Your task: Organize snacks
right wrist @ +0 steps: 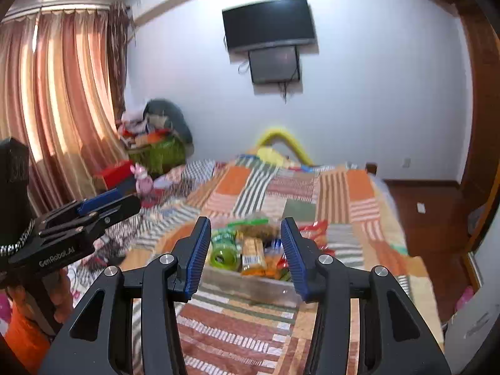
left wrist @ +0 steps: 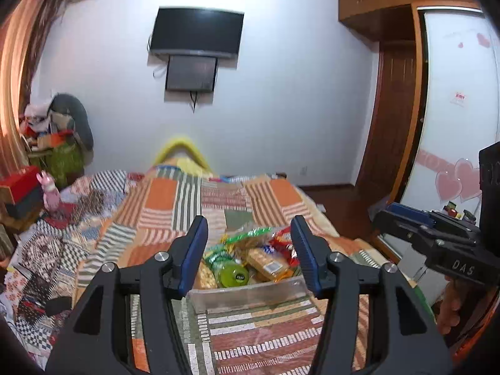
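Observation:
A clear plastic bin sits on the patchwork bed ahead and holds several snacks: a green-lidded jar, a cracker pack, a green packet and a red packet. My left gripper is open and empty, held above the bed just short of the bin. My right gripper is open and empty too, facing the same bin with the jar and cracker pack. The right gripper shows at the right of the left wrist view, the left gripper at the left of the right wrist view.
The bed has a patchwork cover. A heap of clothes and bags and a red box stand at far left by the curtain. A wardrobe is at right. A TV hangs on the far wall.

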The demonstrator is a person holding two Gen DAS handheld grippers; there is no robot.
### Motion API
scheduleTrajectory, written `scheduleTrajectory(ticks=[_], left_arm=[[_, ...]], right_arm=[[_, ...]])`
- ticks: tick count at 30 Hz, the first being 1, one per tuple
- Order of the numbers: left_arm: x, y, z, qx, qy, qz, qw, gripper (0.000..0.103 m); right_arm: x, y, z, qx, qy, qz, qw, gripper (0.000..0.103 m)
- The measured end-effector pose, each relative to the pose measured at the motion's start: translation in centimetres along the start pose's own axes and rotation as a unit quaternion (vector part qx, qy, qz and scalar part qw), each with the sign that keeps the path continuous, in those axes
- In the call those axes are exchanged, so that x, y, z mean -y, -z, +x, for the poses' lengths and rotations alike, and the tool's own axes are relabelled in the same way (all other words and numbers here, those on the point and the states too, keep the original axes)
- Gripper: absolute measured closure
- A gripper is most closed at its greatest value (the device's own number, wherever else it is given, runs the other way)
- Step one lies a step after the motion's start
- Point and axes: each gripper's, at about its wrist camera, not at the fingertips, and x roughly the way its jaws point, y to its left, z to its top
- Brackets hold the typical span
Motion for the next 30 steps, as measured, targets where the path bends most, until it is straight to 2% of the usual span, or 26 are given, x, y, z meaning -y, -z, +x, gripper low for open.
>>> scheduleTrajectory(ticks=[4, 6, 8, 12, 14, 20, 30], left_arm=[[1.0, -0.5, -2.7, 0.025, -0.006, 0.01, 0.9996, 0.039], [1.5, -0.6, -3.9, 0.036, -0.011, 0.012, 0.9992, 0.035], [1.7, -0.6, -4.4, 0.041, -0.012, 0.013, 0.999, 0.031], [2.0, -0.4, -5.2, 0.048, -0.021, 0.014, 0.9986, 0.021], [2.1, -0.3, -5.5, 0.051, -0.026, 0.017, 0.9982, 0.015], [2.5, 0.1, -6.4, 0.06, -0.037, 0.017, 0.9974, 0.001], [3.1, 0.3, -7.1, 0.063, -0.036, 0.026, 0.997, 0.0]], right_arm=[[-0.5, -0.5, -2.3, 0.026, 0.006, 0.001, 1.0, 0.057], [-0.7, -0.6, -2.8, 0.035, 0.011, 0.001, 0.999, 0.049], [-0.9, -0.5, -3.1, 0.043, 0.02, 0.003, 0.999, 0.034], [-1.3, -0.3, -3.3, 0.052, 0.032, 0.004, 0.998, 0.025], [-1.5, -0.3, -3.3, 0.057, 0.04, 0.002, 0.998, 0.016], [-1.9, 0.2, -4.0, 0.071, 0.061, -0.001, 0.996, 0.0], [-2.3, 0.7, -4.8, 0.077, 0.076, -0.012, 0.994, 0.0]])
